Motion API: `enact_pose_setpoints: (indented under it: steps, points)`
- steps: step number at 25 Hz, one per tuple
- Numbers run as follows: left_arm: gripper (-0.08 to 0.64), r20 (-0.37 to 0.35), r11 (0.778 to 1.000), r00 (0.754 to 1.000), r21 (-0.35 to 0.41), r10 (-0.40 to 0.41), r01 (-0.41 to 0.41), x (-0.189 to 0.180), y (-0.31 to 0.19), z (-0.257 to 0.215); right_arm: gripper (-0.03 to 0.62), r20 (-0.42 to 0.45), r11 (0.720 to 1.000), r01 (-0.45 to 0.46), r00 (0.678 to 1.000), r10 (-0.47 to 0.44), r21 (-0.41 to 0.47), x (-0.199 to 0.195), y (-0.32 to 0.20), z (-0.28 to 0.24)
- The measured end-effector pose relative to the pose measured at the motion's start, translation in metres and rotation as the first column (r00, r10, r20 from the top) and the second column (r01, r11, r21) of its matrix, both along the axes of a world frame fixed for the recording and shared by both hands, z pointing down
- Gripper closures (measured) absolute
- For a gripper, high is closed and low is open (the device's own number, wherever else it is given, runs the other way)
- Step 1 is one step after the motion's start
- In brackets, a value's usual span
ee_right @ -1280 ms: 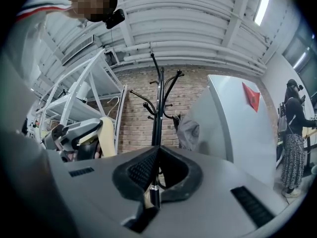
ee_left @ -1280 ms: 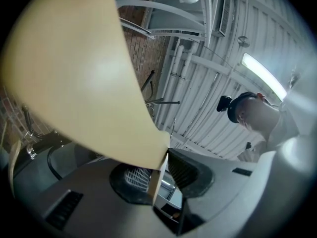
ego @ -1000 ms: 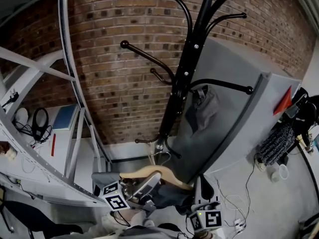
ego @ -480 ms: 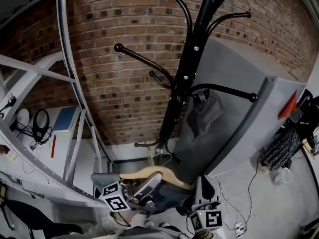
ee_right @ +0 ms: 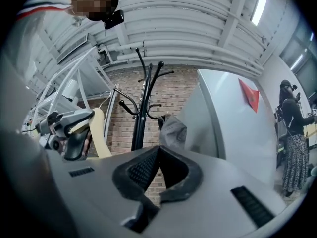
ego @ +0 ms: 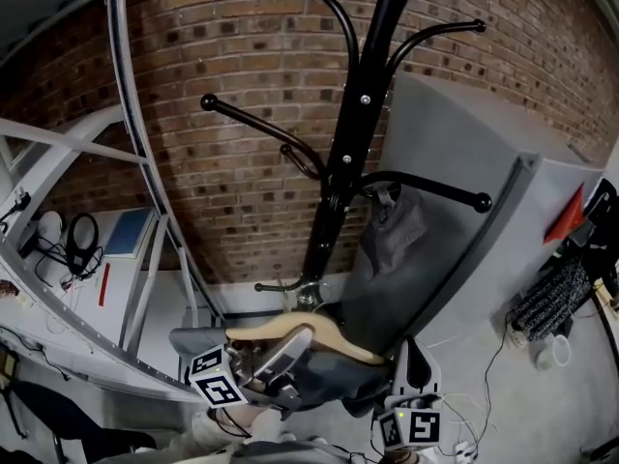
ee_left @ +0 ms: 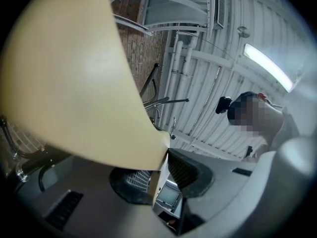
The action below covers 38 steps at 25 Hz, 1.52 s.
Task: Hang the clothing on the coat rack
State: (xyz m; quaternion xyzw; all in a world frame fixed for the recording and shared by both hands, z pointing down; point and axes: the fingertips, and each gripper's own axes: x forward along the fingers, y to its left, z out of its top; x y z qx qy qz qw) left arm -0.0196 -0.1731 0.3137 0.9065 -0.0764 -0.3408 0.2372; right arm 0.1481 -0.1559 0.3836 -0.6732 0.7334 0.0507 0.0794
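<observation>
A black coat rack (ego: 343, 162) stands against the brick wall, and a light grey garment (ego: 392, 230) hangs from one of its right-hand hooks. My left gripper (ego: 290, 348) is shut on a wooden hanger (ego: 290, 329), low in the head view below the rack. A dark grey garment (ego: 338, 380) is draped over that hanger. In the left gripper view the hanger's pale wood (ee_left: 74, 73) fills the upper left, clamped between the jaws (ee_left: 166, 155). My right gripper (ee_right: 158, 150) is shut with nothing between its pads, and it points at the rack (ee_right: 141, 113) from the dark garment's right (ego: 411, 375).
A tall grey cabinet (ego: 464, 191) leans close to the right of the rack. A white metal shelf frame (ego: 126, 162) with headphones (ego: 77, 235) stands on the left. Cables and a mug (ego: 551, 351) lie on the floor at right. A person (ee_right: 292, 133) stands far right.
The rack has shifted left and looms larger in the head view. The hanger and both grippers sit slightly higher. Both grips look unchanged.
</observation>
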Motion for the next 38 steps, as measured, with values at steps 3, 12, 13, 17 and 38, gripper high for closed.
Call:
enact_pose_setpoints:
  steps: [3,12,13,17,38]
  points:
    - [0.465,-0.020,1.000,1.000,0.008,-0.003,0.003,0.003,-0.009,-0.013,0.571,0.001,1.000,-0.018,1.000,0.018,-0.009,0.015,-0.002,0.000]
    - [0.465,-0.049,1.000,0.999,0.009,-0.004,0.004,0.020,-0.034,-0.028,0.571,0.010,1.000,0.003,1.000,-0.002,-0.022,0.028,-0.013,0.002]
    - [0.465,-0.049,1.000,0.999,0.004,-0.008,0.008,0.021,-0.038,-0.027,0.571,0.017,1.000,0.002,1.000,-0.001,-0.026,0.029,-0.013,0.003]
    - [0.465,-0.056,1.000,0.998,-0.022,-0.019,0.018,0.024,-0.056,-0.019,0.571,0.019,0.999,-0.005,1.000,0.006,-0.033,0.039,-0.013,0.003]
    - [0.465,-0.029,0.997,0.998,-0.063,-0.055,0.053,0.029,-0.113,0.016,0.571,0.025,0.996,0.040,0.999,-0.038,-0.085,0.039,-0.045,0.026]
